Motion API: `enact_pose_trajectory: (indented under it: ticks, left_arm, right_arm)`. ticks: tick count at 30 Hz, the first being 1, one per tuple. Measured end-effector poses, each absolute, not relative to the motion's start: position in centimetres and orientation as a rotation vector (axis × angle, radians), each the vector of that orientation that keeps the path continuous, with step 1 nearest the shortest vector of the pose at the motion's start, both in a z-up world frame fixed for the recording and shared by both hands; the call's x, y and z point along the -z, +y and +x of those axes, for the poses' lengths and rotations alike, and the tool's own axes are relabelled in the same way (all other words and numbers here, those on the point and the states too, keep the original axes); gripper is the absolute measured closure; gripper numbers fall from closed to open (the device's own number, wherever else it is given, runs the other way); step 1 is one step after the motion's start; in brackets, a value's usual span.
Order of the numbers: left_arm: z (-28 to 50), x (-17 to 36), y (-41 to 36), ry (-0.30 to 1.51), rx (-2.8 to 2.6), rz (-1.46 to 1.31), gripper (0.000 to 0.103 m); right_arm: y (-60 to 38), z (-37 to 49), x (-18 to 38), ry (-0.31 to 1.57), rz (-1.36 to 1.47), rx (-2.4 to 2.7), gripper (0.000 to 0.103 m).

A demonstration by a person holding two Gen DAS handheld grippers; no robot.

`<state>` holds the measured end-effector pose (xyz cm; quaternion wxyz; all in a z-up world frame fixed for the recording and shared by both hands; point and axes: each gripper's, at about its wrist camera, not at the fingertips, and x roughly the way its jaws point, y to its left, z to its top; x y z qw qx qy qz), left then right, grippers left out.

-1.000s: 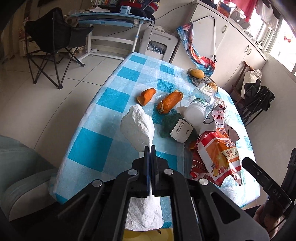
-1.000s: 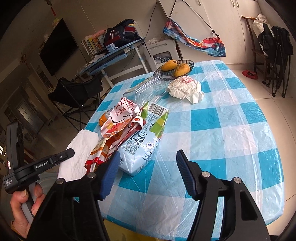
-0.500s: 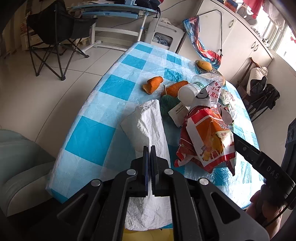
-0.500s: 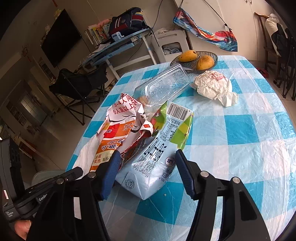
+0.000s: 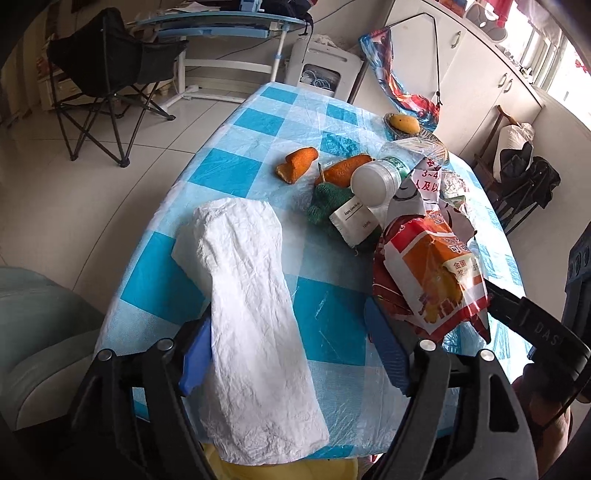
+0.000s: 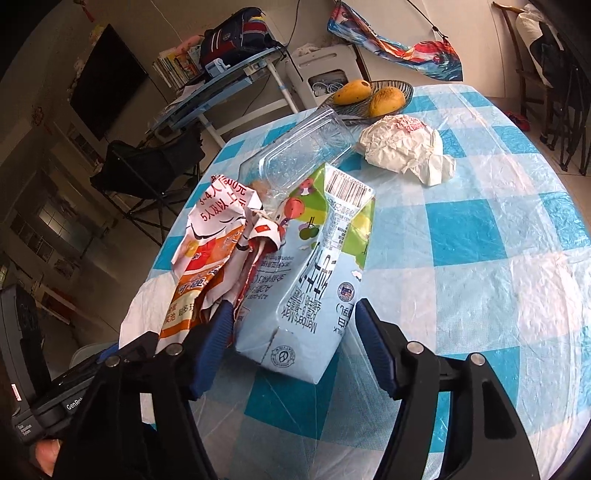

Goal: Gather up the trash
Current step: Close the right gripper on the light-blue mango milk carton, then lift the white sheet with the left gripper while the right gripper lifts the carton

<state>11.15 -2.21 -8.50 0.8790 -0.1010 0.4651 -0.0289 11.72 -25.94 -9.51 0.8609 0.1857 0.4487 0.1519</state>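
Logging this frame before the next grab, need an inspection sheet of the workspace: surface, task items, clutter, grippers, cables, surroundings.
Surface: table under a blue-and-white checked plastic cloth.
Job's things: white bag draped over the near edge; milk carton lying flat; torn red-and-orange wrapper; clear plastic tray; crumpled white paper; plastic bottle; orange peels.
Clutter: green net with a white tag; fruit dish holding mangoes.
Grippers: left gripper has just opened, bag lies between its jaws, unpinched; right gripper open, straddling the carton's end.
Cables: cord under the desk.
Surroundings: folding chair, desk, white cabinets.
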Motion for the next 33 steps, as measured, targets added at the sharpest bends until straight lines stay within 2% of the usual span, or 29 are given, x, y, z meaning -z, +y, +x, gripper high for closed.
enact_pose_trajectory:
  ticks: [2,3,4,5,6,7,14,18,21,30,32,33]
  left_arm:
    - [11.3,9.0,-3.1,0.992,0.061,-0.157,0.028]
    - [11.3,9.4,-3.5,1.004,0.065,-0.134,0.034]
    - [11.2,9.4,-3.8,0.99,0.044,-0.096,0.046]
    - [11.3,9.4,-4.0,0.989,0.04,-0.067,0.067]
    - [11.3,9.4,-4.0,0.987,0.04,-0.057,0.078]
    - [11.3,9.4,-3.7,0.997,0.06,-0.083,0.098]
    - [9.9,6.4,-1.7,0.881,0.101,-0.197,0.1]
    - [8.6,4.9,-1.4,0.827,0.138,-0.22,0.1]
    - [8.1,4.7,-1.7,0.828,0.141,-0.211,0.1]
    - [7.1,4.6,-1.4,0.832,0.135,-0.214,0.1]
    - [7.1,4.6,-1.4,0.833,0.133,-0.215,0.1]
    - [7.1,4.6,-1.4,0.833,0.132,-0.217,0.1]
  right_arm:
    - [-25.9,11.7,9.9,0.941,0.416,-0.333,0.043]
    - [-25.9,11.5,9.8,0.932,0.422,-0.334,0.043]
    - [-26.1,11.3,9.7,0.924,0.428,-0.334,0.043]
    - [-26.3,11.1,9.6,0.912,0.432,-0.335,0.043]
    - [-26.6,10.9,9.3,0.901,0.431,-0.331,0.044]
    - [-26.9,10.5,9.0,0.888,0.433,-0.324,0.044]
    - [-30.8,8.4,8.4,0.853,0.527,-0.267,0.045]
    - [-27.6,7.2,6.3,0.821,0.222,-0.245,0.045]
    - [-24.5,7.0,6.7,0.875,0.036,-0.285,0.044]
    - [-28.0,7.3,8.9,0.915,0.342,-0.308,0.04]
    - [-29.2,7.3,8.9,0.903,0.456,-0.307,0.028]
    - [-29.7,7.3,8.9,0.896,0.48,-0.293,0.027]
